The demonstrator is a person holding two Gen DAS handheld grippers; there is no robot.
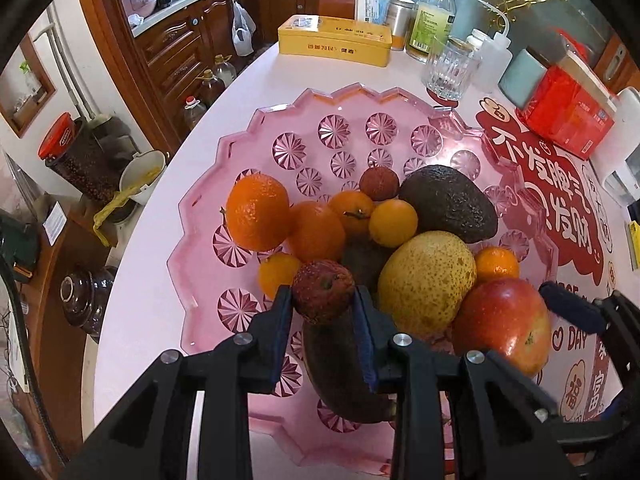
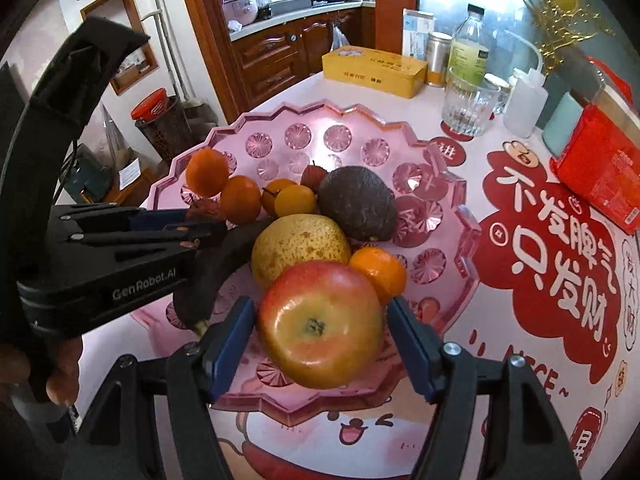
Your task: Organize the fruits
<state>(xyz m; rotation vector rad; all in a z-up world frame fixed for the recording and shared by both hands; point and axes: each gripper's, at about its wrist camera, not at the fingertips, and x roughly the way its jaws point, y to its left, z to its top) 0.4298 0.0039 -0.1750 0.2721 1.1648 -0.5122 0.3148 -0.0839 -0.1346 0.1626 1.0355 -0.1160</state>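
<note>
A pink glass fruit bowl [image 1: 208, 208] [image 2: 440, 184] holds several oranges, a yellow pear [image 1: 426, 280] [image 2: 298, 244], a dark avocado [image 1: 448, 202] [image 2: 358, 202], a small lychee at the back [image 1: 379, 184] and a dark banana [image 1: 340, 364]. My left gripper [image 1: 323, 300] is shut on a red-brown lychee [image 1: 322, 290] above the banana. My right gripper [image 2: 320, 328] is shut on a red-yellow apple [image 2: 320, 324] [image 1: 504, 320] at the bowl's near right side. The left gripper also shows in the right wrist view [image 2: 200, 220].
The bowl stands on a white table with a red printed mat [image 2: 552, 256]. Behind it are a yellow tin [image 1: 334, 40], a drinking glass [image 1: 450, 68], bottles [image 1: 432, 16] and a red box [image 1: 568, 116]. The table edge runs along the left, with kitchen clutter below.
</note>
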